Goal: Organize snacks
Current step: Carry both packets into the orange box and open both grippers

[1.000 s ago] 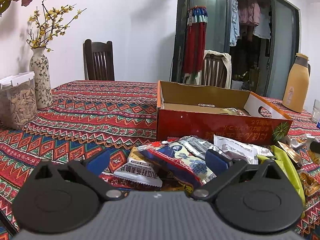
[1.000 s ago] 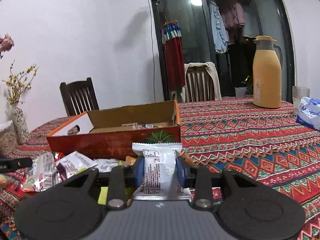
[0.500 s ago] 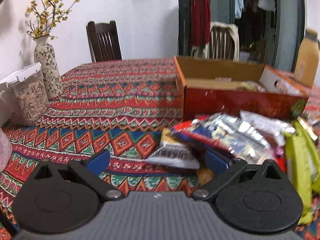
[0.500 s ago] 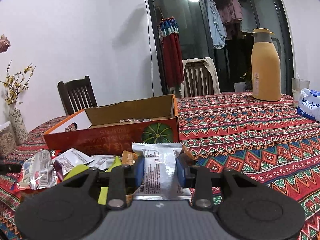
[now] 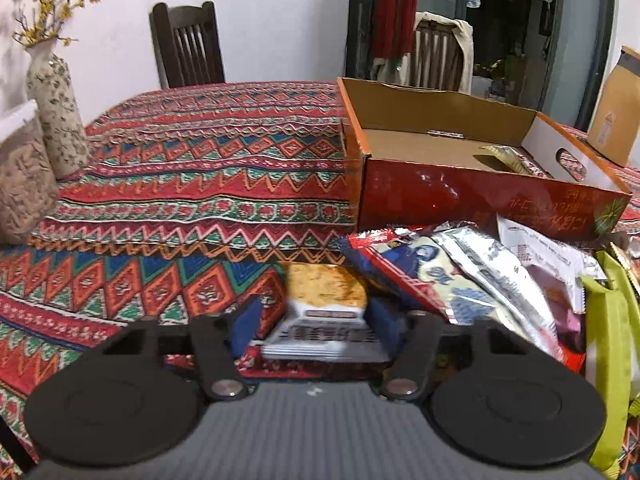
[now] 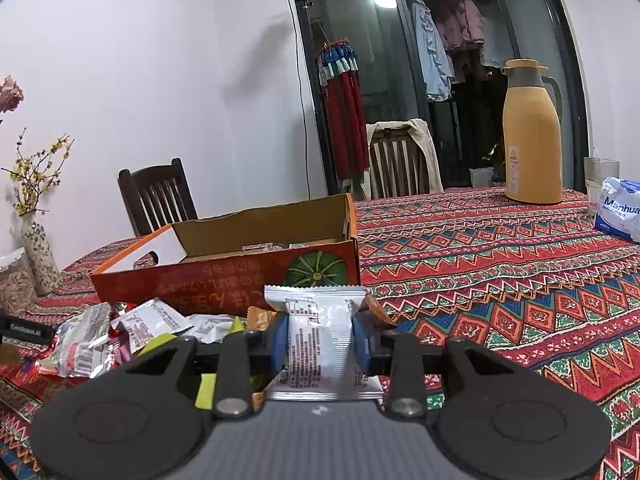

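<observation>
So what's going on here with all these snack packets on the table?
A person is sorting snacks with a handheld tool in each hand. The right tool is clamped on a white and silver packet, held up in front of the open red cardboard box. The left tool has its fingers on either side of a yellow and white packet at the edge of the snack pile; a firm grip isn't certain. The box holds only a few packets.

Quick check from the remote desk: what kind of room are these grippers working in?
Most likely a home dining room. A table with a patterned tablecloth has wooden dining chairs around it, a vase of yellow flowers and an orange thermos jug stand on it, and laundry hangs behind the glass door.
</observation>
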Motion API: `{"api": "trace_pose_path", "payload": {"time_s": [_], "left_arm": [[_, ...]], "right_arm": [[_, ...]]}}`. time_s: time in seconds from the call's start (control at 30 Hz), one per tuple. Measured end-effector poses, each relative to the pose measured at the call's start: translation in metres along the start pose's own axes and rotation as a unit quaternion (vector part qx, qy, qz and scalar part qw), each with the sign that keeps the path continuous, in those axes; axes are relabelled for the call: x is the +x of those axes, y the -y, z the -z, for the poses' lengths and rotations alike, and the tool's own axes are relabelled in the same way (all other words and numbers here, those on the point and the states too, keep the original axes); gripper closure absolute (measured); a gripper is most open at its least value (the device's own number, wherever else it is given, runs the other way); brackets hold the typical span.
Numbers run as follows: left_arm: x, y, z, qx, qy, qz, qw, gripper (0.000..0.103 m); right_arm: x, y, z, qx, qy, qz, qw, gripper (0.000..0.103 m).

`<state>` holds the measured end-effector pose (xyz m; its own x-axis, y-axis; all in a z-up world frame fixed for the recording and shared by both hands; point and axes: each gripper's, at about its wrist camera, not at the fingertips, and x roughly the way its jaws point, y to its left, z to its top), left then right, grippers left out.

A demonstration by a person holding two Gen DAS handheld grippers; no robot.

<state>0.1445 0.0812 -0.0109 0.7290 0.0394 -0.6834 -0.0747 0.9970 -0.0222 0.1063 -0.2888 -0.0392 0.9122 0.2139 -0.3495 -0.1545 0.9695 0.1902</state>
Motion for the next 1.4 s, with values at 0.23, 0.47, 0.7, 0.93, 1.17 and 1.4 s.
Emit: {"api": "trace_pose_path", "payload": {"time_s": [0.23,0.47,0.7,0.93,1.17,1.4], "left_arm": [[-0.007,-0.005,0.008,-0.014,0.012,0.005,0.9998,0.061],[-0.033,-0.010,0.019,-0.013,0.065,-0.022,0.9976,0.061],[-0.065,-0.005,0.009,-0.020,0.118,-0.007,0.9927,0.061],[-0.075,0.019,-0.017,-0.002,0.154,0.025,0.9877,0.061],[-0.081,0.048,-0.053,0.014,0.191,0.048,0.9804,0.061],[-0.066,0.074,-0.098,0.014,0.212,0.059,0.9753,0.061]], "right_arm": [[-0.002,0.000,0.000,-0.002,0.005,-0.002,1.000,0.070],[-0.003,-0.001,0.000,-0.004,0.010,-0.002,1.000,0.069],[-0.007,-0.007,0.000,-0.015,0.025,0.019,0.999,0.070],[-0.016,-0.025,-0.021,-0.033,0.047,0.010,0.998,0.070],[0.000,-0.044,-0.062,-0.048,0.070,-0.009,0.996,0.070],[0.039,-0.067,-0.110,-0.070,0.097,-0.018,0.993,0.070]]}}
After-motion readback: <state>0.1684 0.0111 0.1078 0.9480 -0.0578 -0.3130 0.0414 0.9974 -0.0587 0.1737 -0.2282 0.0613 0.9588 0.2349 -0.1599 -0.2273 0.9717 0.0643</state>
